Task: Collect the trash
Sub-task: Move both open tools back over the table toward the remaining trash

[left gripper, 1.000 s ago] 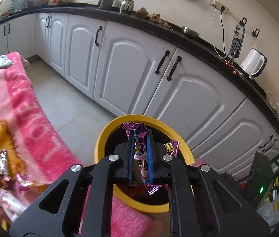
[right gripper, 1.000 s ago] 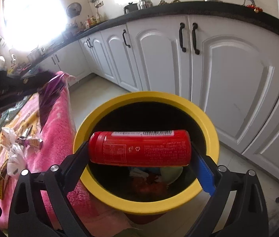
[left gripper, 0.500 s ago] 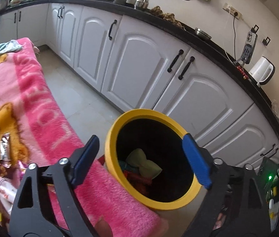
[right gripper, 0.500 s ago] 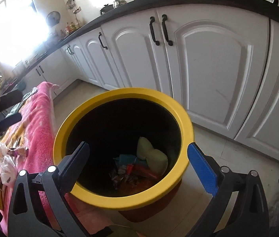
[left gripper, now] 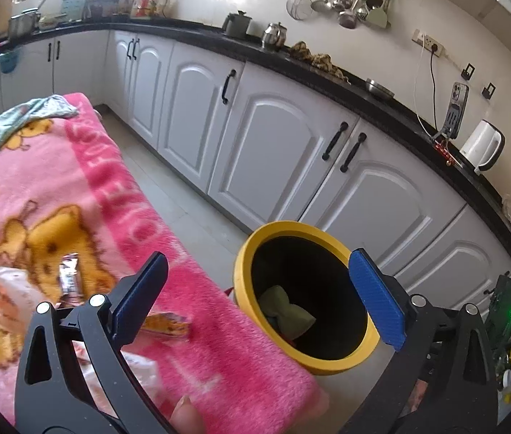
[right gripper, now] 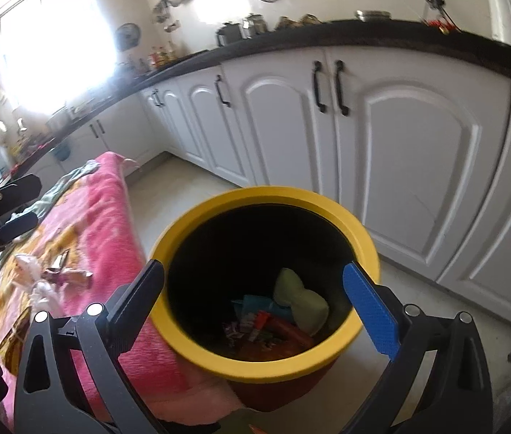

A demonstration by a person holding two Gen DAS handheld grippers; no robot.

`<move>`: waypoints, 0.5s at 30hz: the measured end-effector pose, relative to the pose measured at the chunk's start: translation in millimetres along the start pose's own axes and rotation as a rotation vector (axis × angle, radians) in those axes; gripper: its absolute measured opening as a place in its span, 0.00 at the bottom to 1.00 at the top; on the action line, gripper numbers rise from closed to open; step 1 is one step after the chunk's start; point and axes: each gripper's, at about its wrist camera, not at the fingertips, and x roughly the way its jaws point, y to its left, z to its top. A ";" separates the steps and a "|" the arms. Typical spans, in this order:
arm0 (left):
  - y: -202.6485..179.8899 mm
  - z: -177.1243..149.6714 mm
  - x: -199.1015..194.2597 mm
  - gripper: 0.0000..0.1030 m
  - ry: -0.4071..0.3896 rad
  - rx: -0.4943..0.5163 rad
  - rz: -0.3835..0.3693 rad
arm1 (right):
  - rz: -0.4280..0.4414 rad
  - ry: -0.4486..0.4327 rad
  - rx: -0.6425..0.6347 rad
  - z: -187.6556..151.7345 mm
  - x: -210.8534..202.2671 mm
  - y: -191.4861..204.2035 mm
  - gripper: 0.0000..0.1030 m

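A yellow-rimmed bin (left gripper: 244, 253) stands on the floor beside a table covered with a pink blanket (left gripper: 111, 188); it also shows in the right wrist view (right gripper: 266, 195). Inside lie a green sponge (right gripper: 302, 300), a red can (right gripper: 288, 329) and wrappers. My left gripper (left gripper: 255, 289) is open and empty above the blanket's edge, left of the bin. My right gripper (right gripper: 255, 296) is open and empty over the bin's mouth. Wrappers (left gripper: 69, 282) and an orange packet (left gripper: 165, 323) lie on the blanket; more wrappers (right gripper: 56, 275) show in the right wrist view.
White kitchen cabinets (left gripper: 273, 144) under a black counter (left gripper: 364, 90) run behind the bin. A kettle (left gripper: 483, 146) and a phone (left gripper: 456, 108) stand on the counter. A grey-green cloth (left gripper: 9, 123) lies at the blanket's far end. Tiled floor (left gripper: 183, 209) lies between table and cabinets.
The left gripper let go of the purple wrapper and the right let go of the red can, both into the bin. Both opened. The left gripper then drew back left over the blanket.
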 end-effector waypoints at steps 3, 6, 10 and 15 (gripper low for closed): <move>7.3 1.1 -11.0 0.89 -0.013 -0.003 0.009 | 0.024 -0.013 -0.031 3.4 -5.6 12.9 0.94; 15.7 1.0 -23.1 0.89 -0.031 -0.007 0.020 | 0.049 -0.020 -0.074 4.8 -11.3 29.8 0.94; 27.1 -2.3 -36.1 0.89 -0.051 -0.013 0.044 | 0.071 -0.027 -0.126 4.6 -16.7 51.0 0.94; 44.6 -7.4 -49.6 0.89 -0.063 -0.037 0.063 | 0.091 -0.031 -0.186 3.1 -21.6 75.4 0.94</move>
